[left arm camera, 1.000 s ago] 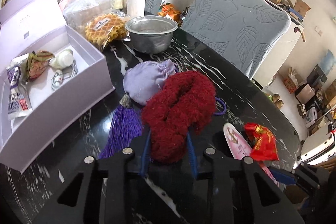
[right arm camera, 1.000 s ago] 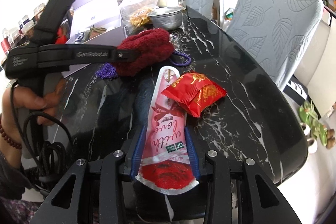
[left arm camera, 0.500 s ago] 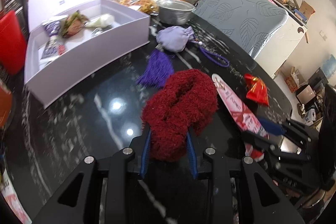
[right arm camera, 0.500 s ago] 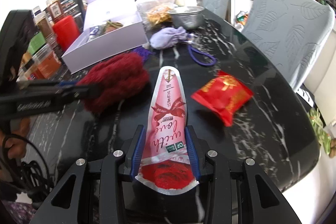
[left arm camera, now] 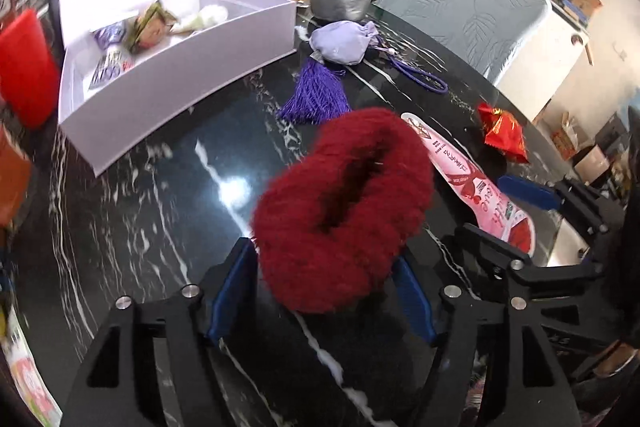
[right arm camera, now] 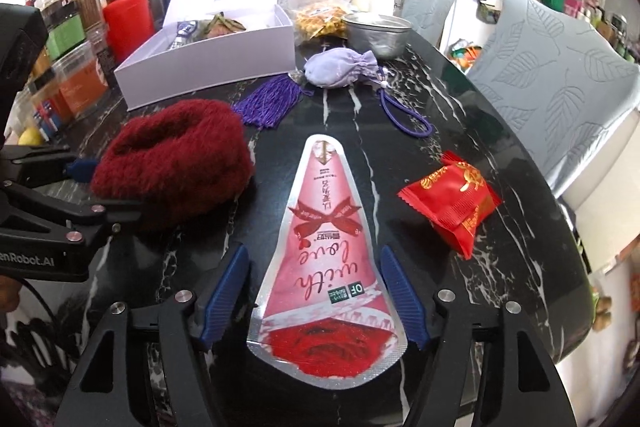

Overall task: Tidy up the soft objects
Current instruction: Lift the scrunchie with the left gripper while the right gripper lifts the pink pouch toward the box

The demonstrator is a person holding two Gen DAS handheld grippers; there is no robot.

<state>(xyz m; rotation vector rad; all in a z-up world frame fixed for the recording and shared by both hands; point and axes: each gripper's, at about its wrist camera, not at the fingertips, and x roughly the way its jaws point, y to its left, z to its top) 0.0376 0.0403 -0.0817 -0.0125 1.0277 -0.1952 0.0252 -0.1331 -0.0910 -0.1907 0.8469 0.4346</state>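
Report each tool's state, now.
Left tool: open, jaws just opened, fuzzy dark-red knitted scrunchie between them, released.
Right tool: open, jaws just opened, pink cone-shaped foil pouch between them.

The table (right arm camera: 472, 131) was black with white marble veining. The fuzzy scrunchie (left arm camera: 344, 211) was dark red. The pouch (right arm camera: 324, 247) was pink and red with white script. The sachet (right arm camera: 340, 69) was lilac with a purple tassel (right arm camera: 268, 103). The snack packet (right arm camera: 452, 199) was red and gold.
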